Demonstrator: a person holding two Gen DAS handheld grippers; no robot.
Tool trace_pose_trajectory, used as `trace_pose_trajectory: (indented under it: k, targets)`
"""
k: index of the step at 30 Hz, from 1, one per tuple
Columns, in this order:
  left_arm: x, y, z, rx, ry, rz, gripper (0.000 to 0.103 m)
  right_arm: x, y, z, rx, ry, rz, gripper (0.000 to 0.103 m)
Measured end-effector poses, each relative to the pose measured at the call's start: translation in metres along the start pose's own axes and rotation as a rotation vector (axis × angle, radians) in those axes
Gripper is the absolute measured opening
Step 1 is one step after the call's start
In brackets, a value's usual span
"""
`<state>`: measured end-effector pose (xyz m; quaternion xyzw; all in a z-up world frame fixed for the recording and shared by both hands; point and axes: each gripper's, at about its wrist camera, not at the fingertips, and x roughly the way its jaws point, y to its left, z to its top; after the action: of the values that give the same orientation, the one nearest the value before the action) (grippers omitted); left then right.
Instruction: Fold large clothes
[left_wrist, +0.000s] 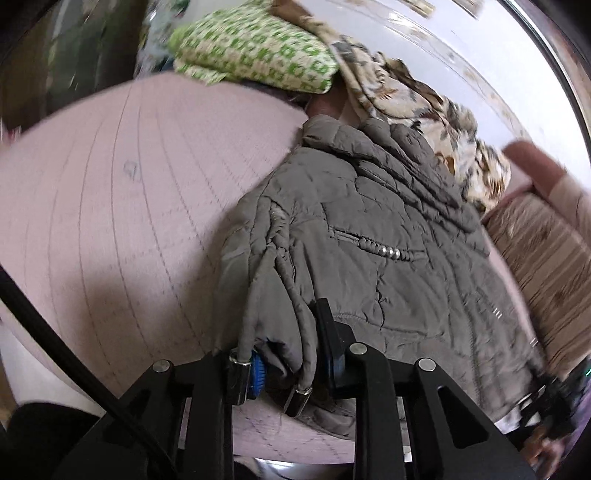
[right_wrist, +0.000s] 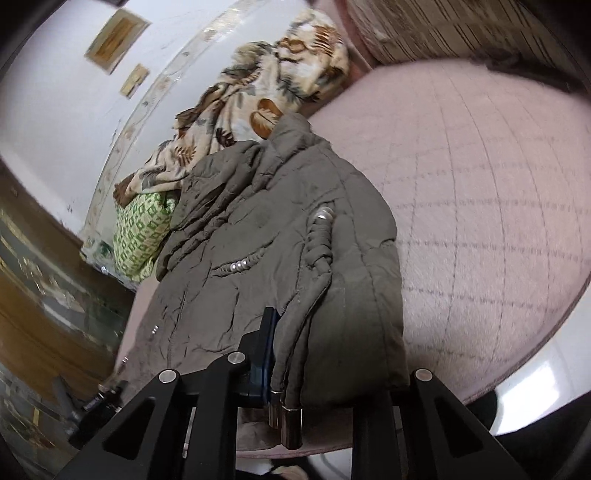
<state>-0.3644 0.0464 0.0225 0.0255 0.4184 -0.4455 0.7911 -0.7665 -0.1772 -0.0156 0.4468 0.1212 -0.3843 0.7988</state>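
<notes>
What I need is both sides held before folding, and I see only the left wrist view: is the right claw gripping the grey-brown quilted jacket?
Observer: Yes. The right claw is shut on a bunched fold at the edge of the grey-brown quilted jacket.
Operator: Anything dangling there that could snag?
Observer: Two metal-tipped drawstring cords hang side by side just below that claw.

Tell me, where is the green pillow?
The green pillow sits at the far end of the pink bed, just beyond the grey jacket and beside the leafy blanket.
</notes>
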Motion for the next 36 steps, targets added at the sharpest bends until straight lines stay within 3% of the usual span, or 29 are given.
trace_pose_trajectory:
  k: [4, 15, 36]
  targets:
    - [-0.003, -0.009, 0.002, 0.073, -0.030, 0.025, 0.022, -0.005, 0.014, 0.004, -0.080, -0.021, -0.030, 0.020]
    - [-0.009, -0.017, 0.006, 0.112, -0.058, 0.031, 0.021, -0.007, 0.031, 0.010, -0.157, -0.042, -0.076, 0.016]
    - [-0.032, -0.044, 0.034, 0.179, -0.153, 0.035, 0.021, -0.026, 0.076, 0.040, -0.308, -0.118, -0.055, 0.016]
